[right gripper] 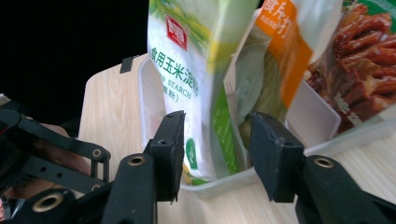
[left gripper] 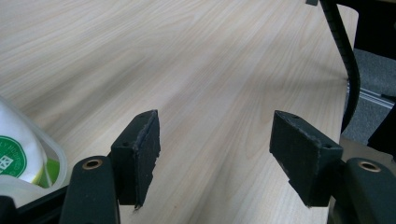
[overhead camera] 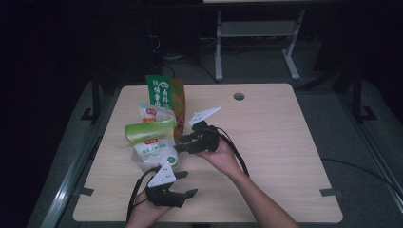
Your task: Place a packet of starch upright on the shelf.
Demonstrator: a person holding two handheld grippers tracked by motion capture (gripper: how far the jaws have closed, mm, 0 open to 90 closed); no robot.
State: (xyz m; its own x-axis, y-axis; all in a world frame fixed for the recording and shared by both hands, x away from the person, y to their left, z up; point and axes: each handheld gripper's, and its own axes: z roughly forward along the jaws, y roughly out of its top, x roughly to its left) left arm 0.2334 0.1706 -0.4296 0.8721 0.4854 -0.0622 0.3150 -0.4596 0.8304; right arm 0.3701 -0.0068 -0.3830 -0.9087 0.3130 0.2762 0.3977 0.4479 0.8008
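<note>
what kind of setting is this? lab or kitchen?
Likely a lab or recording workspace, not a kitchen: a bare wooden table with a cable hole, metal stand legs on a dark carpeted floor behind, and food pouches staged in a clear plastic bin.

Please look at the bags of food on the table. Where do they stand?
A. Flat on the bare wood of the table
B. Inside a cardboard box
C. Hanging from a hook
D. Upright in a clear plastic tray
D. In the right gripper view the corn starch bag and the bags beside it stand upright inside the clear plastic tray, whose rim and wall show around their bases on the wooden table.
</note>
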